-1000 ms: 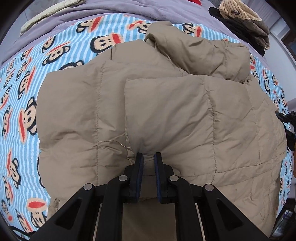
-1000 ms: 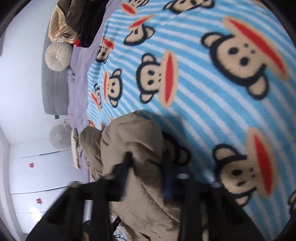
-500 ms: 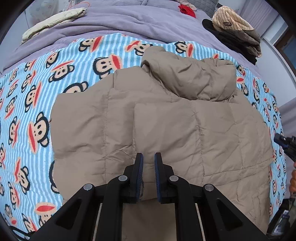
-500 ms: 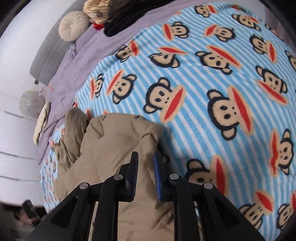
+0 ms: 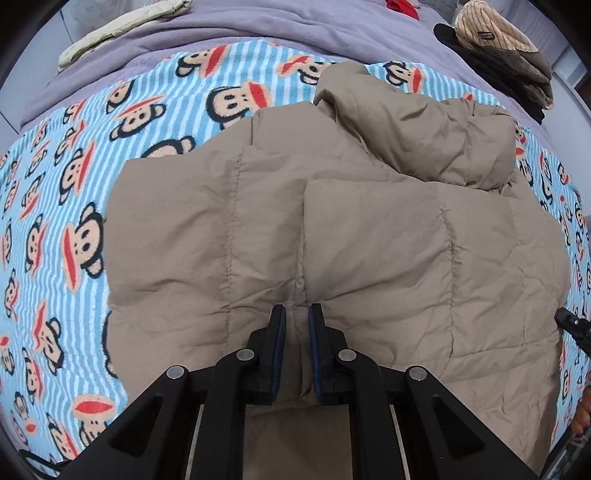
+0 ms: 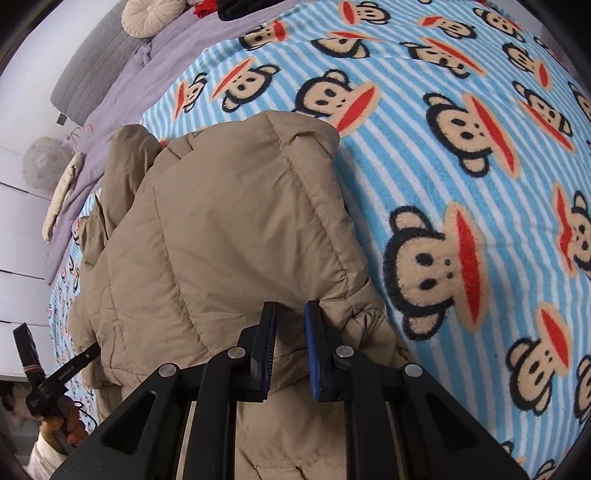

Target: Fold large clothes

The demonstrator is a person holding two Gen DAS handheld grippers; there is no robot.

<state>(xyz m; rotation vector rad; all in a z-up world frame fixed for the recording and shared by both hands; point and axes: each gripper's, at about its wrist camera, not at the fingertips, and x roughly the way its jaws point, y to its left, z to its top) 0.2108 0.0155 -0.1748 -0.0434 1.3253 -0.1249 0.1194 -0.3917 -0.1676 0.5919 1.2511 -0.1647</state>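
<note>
A tan quilted jacket (image 5: pixel 369 240) lies spread on a blue striped monkey-print blanket (image 5: pixel 74 221), its hood (image 5: pixel 424 140) bunched at the far end. My left gripper (image 5: pixel 297 310) is shut on a pinch of fabric at the jacket's near edge. In the right wrist view the jacket's sleeve (image 6: pixel 229 221) is lifted above the blanket (image 6: pixel 461 177), gathered cuff (image 6: pixel 354 306) beside the jaws. My right gripper (image 6: pixel 290 308) is shut on that sleeve's fabric. The right gripper's tip (image 5: pixel 574 326) shows at the jacket's right edge. The left gripper (image 6: pixel 55 380), held by a hand, appears at the lower left.
A purple duvet (image 5: pixel 295 26) covers the far bed. A stack of dark and striped clothes (image 5: pixel 502 51) sits at the far right, a folded cream garment (image 5: pixel 122 29) at the far left. A round cushion (image 6: pixel 151 14), grey headboard (image 6: pixel 92 62) and white cabinet (image 6: pixel 18 229) lie beyond.
The right gripper has rolled and risen with the sleeve, which now hangs over the jacket's side. The left gripper keeps its pinch and has barely shifted.
</note>
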